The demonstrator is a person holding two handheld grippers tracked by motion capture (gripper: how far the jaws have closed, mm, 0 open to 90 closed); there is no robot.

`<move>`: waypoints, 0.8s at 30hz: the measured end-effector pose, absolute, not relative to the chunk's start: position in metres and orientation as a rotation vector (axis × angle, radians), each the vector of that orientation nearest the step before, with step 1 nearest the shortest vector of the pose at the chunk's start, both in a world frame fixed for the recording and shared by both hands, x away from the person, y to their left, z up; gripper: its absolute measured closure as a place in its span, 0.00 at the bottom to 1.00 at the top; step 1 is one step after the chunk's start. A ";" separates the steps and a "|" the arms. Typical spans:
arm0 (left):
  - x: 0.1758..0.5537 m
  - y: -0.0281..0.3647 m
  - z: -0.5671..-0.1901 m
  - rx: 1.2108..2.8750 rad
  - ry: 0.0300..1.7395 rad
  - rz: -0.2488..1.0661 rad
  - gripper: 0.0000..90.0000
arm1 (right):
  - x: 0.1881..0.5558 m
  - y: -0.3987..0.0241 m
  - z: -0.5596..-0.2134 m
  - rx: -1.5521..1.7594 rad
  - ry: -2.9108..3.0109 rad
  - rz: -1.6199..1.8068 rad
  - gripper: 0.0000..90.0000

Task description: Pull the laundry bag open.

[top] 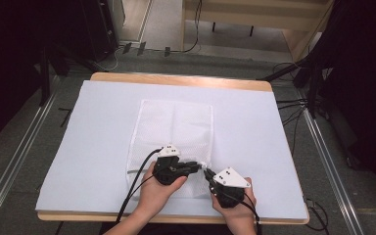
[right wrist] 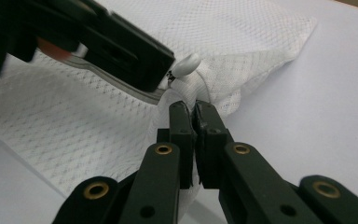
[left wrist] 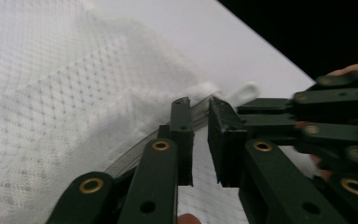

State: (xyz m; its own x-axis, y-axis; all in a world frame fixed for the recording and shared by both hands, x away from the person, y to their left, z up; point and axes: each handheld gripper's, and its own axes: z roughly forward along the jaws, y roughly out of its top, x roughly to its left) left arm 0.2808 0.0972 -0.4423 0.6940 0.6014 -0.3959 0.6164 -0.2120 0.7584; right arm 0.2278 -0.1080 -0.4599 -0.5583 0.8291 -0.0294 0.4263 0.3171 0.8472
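white mesh bag (top: 174, 129) lies on white table cover (top: 98, 142).

white sheet (top: 254, 127) over wooden table (top: 176, 78); cables (top: 293, 107) on floor.

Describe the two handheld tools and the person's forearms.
Both the left tool and the right tool are black, each topped by a white three-cornered plate with dark dots. Brass-coloured rivets dot their linkages, and black cables trail back. The forearms are bare, without sleeves.
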 end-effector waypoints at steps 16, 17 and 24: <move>0.281 0.079 -0.436 1.833 1.088 -0.063 0.52 | 0.228 -0.102 -0.462 1.096 2.138 1.123 0.98; 0.282 0.076 -0.437 1.836 1.104 -0.053 0.52 | 0.228 -0.102 -0.462 1.096 2.138 1.122 0.98; 0.283 0.073 -0.437 1.847 1.138 -0.043 0.60 | 0.227 -0.103 -0.463 1.095 2.142 1.108 0.98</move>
